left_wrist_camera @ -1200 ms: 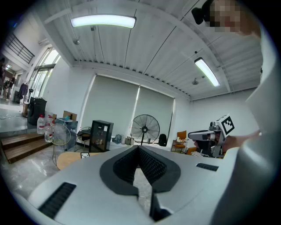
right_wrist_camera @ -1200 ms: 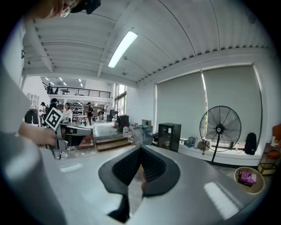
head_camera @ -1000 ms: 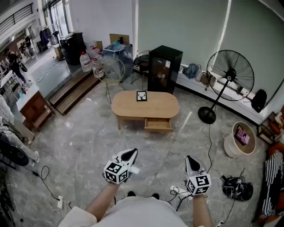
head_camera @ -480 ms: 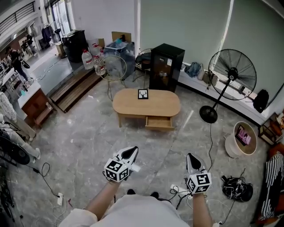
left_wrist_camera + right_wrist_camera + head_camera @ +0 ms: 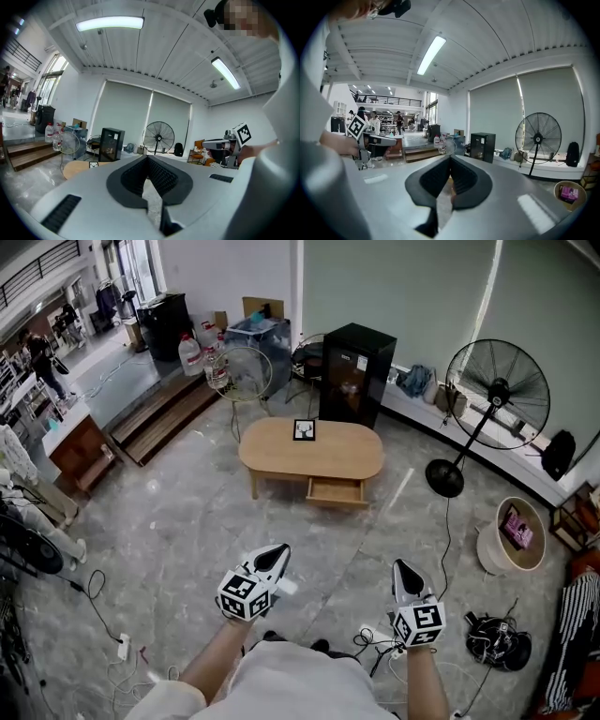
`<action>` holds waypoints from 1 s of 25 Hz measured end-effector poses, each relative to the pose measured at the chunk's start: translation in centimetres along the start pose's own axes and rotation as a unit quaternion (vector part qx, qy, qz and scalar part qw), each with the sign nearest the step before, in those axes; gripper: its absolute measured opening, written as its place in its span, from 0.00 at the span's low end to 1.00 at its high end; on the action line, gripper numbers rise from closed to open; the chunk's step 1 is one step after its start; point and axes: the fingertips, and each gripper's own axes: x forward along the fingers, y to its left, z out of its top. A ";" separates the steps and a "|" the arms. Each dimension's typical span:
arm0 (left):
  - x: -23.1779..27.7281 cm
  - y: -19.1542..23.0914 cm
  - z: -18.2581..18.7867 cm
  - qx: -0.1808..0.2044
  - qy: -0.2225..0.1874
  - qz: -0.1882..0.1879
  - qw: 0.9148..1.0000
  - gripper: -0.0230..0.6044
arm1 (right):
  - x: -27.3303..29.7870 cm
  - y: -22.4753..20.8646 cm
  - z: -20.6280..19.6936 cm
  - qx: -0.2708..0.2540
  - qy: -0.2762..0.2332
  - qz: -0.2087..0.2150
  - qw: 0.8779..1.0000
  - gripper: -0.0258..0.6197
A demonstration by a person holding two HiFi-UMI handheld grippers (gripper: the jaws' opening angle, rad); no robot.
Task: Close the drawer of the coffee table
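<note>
head view: approach step; drawer (image 5: 335,490) is seen open, left gripper (image 5: 275,555) and right gripper (image 5: 403,571) pressed together, empty; closer approach is required.

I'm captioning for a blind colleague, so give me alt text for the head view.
A wooden coffee table with its drawer open stands across a grey floor. Below, a person holds the left hand-held gripper and the right hand-held gripper, both shut, pointing toward it. A standing fan is right of the table.
</note>
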 end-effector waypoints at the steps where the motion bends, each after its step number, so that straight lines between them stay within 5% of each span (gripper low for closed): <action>1: 0.2 -0.3 -0.1 0.000 -0.001 0.002 1.000 0.05 | -0.1 -0.3 -0.2 -0.001 0.001 0.003 1.000 0.05; 14: 3.1 -2.3 -1.7 -0.005 0.008 0.014 1.000 0.05 | 0.8 -3.3 -1.9 -0.004 0.016 0.024 1.000 0.05; 25: 9.3 2.3 -0.4 -0.007 0.005 0.001 1.000 0.05 | 7.2 -6.4 -2.4 0.003 0.038 0.006 0.999 0.05</action>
